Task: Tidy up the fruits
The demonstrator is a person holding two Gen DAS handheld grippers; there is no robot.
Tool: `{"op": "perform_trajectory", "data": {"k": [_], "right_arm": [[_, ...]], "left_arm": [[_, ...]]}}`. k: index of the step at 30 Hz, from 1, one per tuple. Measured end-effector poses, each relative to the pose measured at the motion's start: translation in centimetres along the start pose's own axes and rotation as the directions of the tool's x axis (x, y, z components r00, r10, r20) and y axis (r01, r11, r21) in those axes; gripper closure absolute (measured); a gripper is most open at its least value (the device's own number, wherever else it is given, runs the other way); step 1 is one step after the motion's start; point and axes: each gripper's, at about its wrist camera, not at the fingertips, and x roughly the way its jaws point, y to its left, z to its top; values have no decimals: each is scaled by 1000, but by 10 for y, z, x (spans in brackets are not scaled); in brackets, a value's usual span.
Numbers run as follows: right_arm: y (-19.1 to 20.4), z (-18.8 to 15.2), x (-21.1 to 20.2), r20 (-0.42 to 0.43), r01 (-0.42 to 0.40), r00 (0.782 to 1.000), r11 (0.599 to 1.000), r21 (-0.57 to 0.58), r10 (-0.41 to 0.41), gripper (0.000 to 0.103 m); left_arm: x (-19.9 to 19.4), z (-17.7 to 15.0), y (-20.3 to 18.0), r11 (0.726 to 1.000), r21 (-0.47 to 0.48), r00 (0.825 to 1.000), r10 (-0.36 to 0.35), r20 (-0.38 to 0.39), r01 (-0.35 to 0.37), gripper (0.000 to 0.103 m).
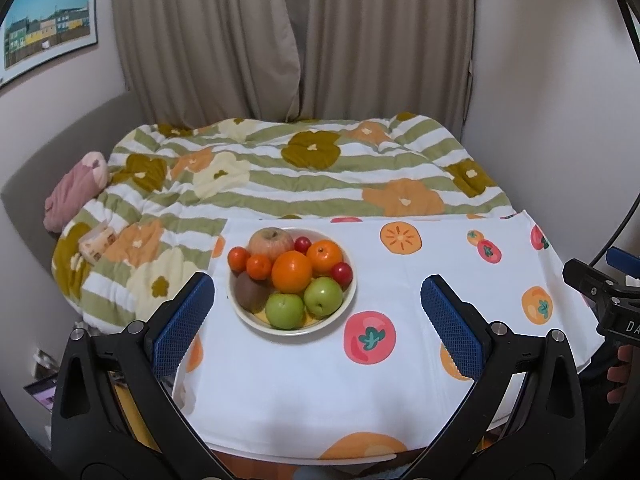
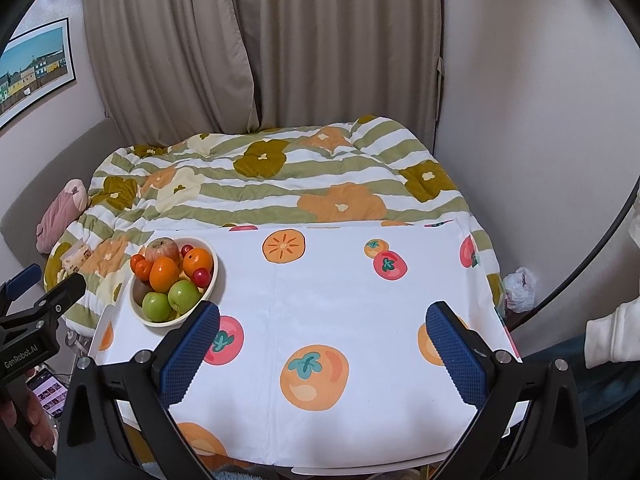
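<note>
- All the fruits sit heaped in the cream bowl (image 1: pixel 291 326) at the far-left part of the counter (image 1: pixel 304 392); the cloth around it carries only printed fruit.
- Our left tongs (image 1: pixel 316 316) and right tongs (image 2: pixel 322 350) gape wide, holding nothing.
- This fits fruit just gathered or fruit waiting to be sorted out.
- If we reach in, we judge the small red fruits (image 1: pixel 342 273) may roll, so approach the green apples (image 1: pixel 323 296) gently.

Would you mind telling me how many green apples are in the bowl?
2. One green apple sits at the front of the bowl, the other green apple just right of it. More could be hidden beneath the piled fruit.
</note>
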Motion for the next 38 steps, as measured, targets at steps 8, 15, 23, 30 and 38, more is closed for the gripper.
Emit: {"op": "perform_trajectory", "data": {"k": [8, 15, 23, 30, 38], "right_arm": [[-5, 4, 3, -11, 4, 1000, 1000, 18, -4, 0], [-7, 4, 3, -11, 4, 1000, 1000, 16, -4, 0], [-7, 4, 4, -11, 3, 1000, 1000, 17, -2, 0], [-8, 5, 4, -11, 1, 1000, 1000, 19, 0, 0], [-8, 4, 4, -11, 1, 1000, 1000, 18, -1, 0]], "left_arm": [[1, 1, -1, 1000, 1, 1000, 2, 0, -2, 0], [1, 4, -3, 1000, 3, 1000, -1, 1, 1, 0], [1, 4, -3, 1000, 2, 1000, -2, 3, 2, 0], [-1, 7, -6, 1000, 13, 1000, -7, 16, 7, 0], [-5, 3, -4, 1000, 5, 1000, -12, 25, 12, 0]]}}
